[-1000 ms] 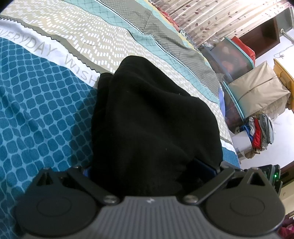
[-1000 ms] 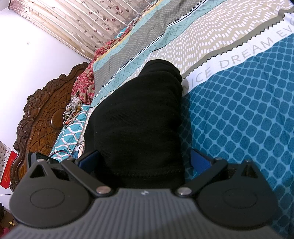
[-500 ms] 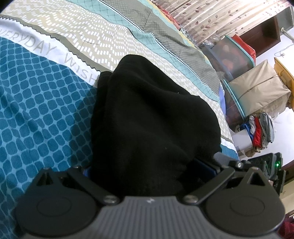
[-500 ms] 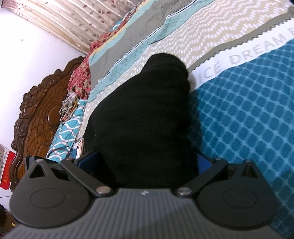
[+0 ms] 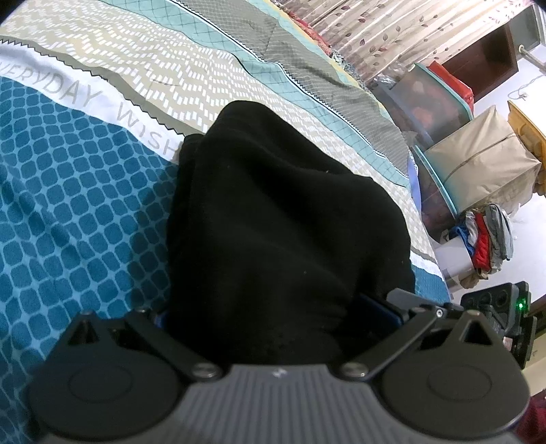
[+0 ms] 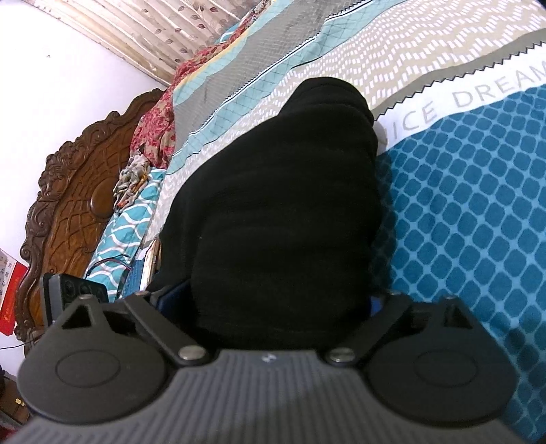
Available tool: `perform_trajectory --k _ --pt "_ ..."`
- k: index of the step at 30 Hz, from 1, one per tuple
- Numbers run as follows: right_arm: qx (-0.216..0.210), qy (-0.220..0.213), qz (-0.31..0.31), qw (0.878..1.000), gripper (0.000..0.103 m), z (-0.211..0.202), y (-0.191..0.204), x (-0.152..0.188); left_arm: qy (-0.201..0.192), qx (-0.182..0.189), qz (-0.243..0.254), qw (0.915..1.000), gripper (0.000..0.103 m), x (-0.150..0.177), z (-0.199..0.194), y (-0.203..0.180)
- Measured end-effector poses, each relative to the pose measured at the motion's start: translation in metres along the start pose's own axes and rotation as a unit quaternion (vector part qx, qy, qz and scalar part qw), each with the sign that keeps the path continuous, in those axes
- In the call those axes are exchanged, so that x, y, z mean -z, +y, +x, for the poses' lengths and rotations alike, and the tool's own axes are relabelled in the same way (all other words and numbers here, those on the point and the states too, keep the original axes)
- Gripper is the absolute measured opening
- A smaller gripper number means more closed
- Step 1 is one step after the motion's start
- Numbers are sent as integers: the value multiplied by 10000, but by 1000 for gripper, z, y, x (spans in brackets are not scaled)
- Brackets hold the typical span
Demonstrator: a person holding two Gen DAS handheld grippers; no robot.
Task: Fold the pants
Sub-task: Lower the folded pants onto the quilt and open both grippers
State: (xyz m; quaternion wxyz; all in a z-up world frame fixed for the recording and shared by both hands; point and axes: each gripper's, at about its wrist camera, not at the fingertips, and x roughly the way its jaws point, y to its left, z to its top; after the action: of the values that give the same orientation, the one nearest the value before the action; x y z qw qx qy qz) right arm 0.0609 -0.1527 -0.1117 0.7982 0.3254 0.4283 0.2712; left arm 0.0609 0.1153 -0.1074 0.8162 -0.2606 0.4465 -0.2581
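The black pants (image 5: 273, 222) hang from my left gripper (image 5: 273, 317), which is shut on their near edge; the cloth drapes over the fingers and hides the tips. In the right wrist view the same black pants (image 6: 279, 205) fill the middle, and my right gripper (image 6: 276, 307) is shut on them too, fingertips buried in the fabric. The far end of the pants rests on the patterned bedsheet (image 5: 68, 205), which also shows in the right wrist view (image 6: 460, 205). The other gripper's body shows at the right edge (image 5: 494, 304) of the left view.
A carved wooden headboard (image 6: 68, 191) and red floral cloth (image 6: 160, 119) lie at the bed's left. Storage boxes (image 5: 477, 164), a clothes pile (image 5: 484, 239) and curtains (image 5: 375, 27) stand beyond the bed's right edge.
Both grippers have lifted and drawn closer together with the pants held; the other gripper has come further into the left view, and the pants bunch more.
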Motion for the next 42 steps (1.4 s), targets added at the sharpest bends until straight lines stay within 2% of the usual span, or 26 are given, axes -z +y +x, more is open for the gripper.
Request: perform_trajectory --k 5,6,7,8,9,10,11,15,19,23,27,31,35,38,39,40,42 --pt "52 -11 -118 9999 103 7 10 2 -35 -25 58 10000 102 2 -2 0" --pt "101 29 -144 9998 103 9 13 1 -59 -68 81 9999 99 3 -4 -1" --pt "143 106 -184 9997 103 10 14 -2 -77 -158 112 9998 90 3 -6 -3" --pt "234 150 -234 9993 91 9 16 -4 -84 -174 139 9997 80 2 -9 -4" --pt "314 134 -330 9989 70 7 20 -5 -99 -114 124 9998 73 1 -12 -5" --pt "237 136 -424 9987 69 5 24 -5 -142 -98 94 9998 60 -2 -18 -7" --pt "315 99 -552 9979 64 2 31 -4 -177 -120 103 9997 52 -4 -23 -9" --pt "405 -180 -1236 9913 54 -9 56 -4 -445 -83 274 9986 45 -23 -42 -27" --pt "208 -619 -1316 9891 51 -20 62 -29 -802 -41 723 9941 44 -60 -48 -54" --pt "99 -1001 -1606 9819 51 -16 68 -74 -1144 -81 1113 9871 44 -114 -38 -73" --pt "74 -1377 -2007 9699 51 -1 74 -124 -1457 -166 1290 9807 44 -170 -12 -77" --pt "121 -1710 -2066 9633 51 30 62 -168 -1412 -349 1242 9815 44 -210 36 -66" --pt "451 -1764 -1836 9660 51 61 25 -190 -1106 -585 1191 9850 44 -226 94 -46" --pt "773 -1661 -1597 9700 50 83 -2 -194 -764 -832 1200 9863 46 -217 135 -30" --pt "924 -1574 -1488 9719 51 91 -13 -193 -713 -954 1223 9853 49 -214 143 -26" --pt "1057 -1524 -1385 9729 51 97 -18 -190 -735 -1074 1264 9834 60 -208 148 -23" --pt "1190 -1436 -1172 9754 54 103 -32 -184 -784 -1129 1193 9833 64 -201 149 -18"
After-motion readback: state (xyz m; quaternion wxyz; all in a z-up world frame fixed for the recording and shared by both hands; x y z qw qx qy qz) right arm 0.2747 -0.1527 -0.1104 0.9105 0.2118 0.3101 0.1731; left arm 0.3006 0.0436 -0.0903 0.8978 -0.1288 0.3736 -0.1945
